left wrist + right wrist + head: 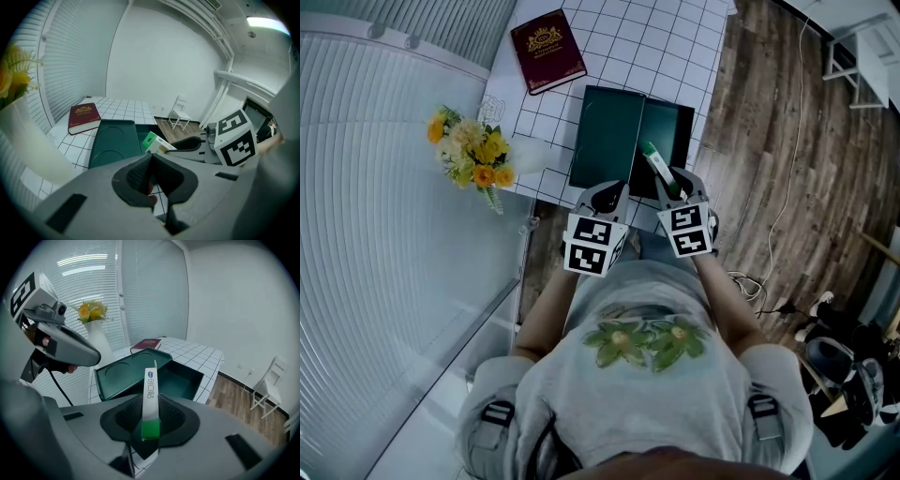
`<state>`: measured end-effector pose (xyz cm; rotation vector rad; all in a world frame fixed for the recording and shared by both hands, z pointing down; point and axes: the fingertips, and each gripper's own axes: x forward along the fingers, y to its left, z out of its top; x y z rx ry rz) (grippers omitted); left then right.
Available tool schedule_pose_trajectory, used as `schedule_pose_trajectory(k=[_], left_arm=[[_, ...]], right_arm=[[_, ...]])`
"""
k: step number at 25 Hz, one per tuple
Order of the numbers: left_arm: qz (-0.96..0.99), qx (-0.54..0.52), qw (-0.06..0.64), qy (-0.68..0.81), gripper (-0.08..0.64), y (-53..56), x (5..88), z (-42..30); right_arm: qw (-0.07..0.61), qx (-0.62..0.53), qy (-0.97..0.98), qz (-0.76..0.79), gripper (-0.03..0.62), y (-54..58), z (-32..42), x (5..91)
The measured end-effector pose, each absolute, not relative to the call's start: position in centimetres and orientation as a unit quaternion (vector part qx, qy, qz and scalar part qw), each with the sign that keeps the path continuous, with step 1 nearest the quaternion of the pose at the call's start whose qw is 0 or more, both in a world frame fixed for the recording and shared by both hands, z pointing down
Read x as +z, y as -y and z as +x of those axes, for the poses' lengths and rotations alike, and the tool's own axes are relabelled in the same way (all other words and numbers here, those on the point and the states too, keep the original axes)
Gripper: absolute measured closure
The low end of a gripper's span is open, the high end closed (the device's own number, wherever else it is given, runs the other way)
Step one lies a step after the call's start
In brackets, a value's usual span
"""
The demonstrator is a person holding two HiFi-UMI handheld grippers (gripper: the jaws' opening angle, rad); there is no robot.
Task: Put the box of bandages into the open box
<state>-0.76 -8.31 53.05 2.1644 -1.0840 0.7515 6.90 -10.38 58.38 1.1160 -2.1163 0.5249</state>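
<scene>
Right gripper point(150, 420): jaws pinch the green lower end of a slim white-and-green cardboard box of bandages point(150, 394), which stands upright between the pads. In the head view the box of bandages point(659, 169) points toward 12 o'clock and hangs over the near edge of the dark green open box point(667, 122), above it and not inside. How high above cannot be judged.

Left gripper point(151, 176): jaws pressed together with nothing between them. It is held beside the right one, at its 9 o'clock.

The open box sits on a white tiled table point(675, 47). Its flat dark green lid point(607, 136) lies alongside at 9 o'clock. A dark red hardback book point(547, 51) lies at 11 o'clock of the lid. A white vase of yellow flowers point(473, 155) stands at the lid's 9 o'clock.

Assessment: pick-up and carry appear complete. Outstanding: lowering the box of bandages into the open compartment and releasing it.
</scene>
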Motion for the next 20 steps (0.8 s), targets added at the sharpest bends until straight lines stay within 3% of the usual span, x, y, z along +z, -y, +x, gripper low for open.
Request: schedule_pose_trajectory(k=[20], left_arm=[[0.811, 0.286, 0.306, 0.408, 0.552, 8.3, 53.4, -0.9]], right_arm=[[0.353, 0.206, 0.809, 0.422, 0.5, 10.7, 6.8, 59.9]])
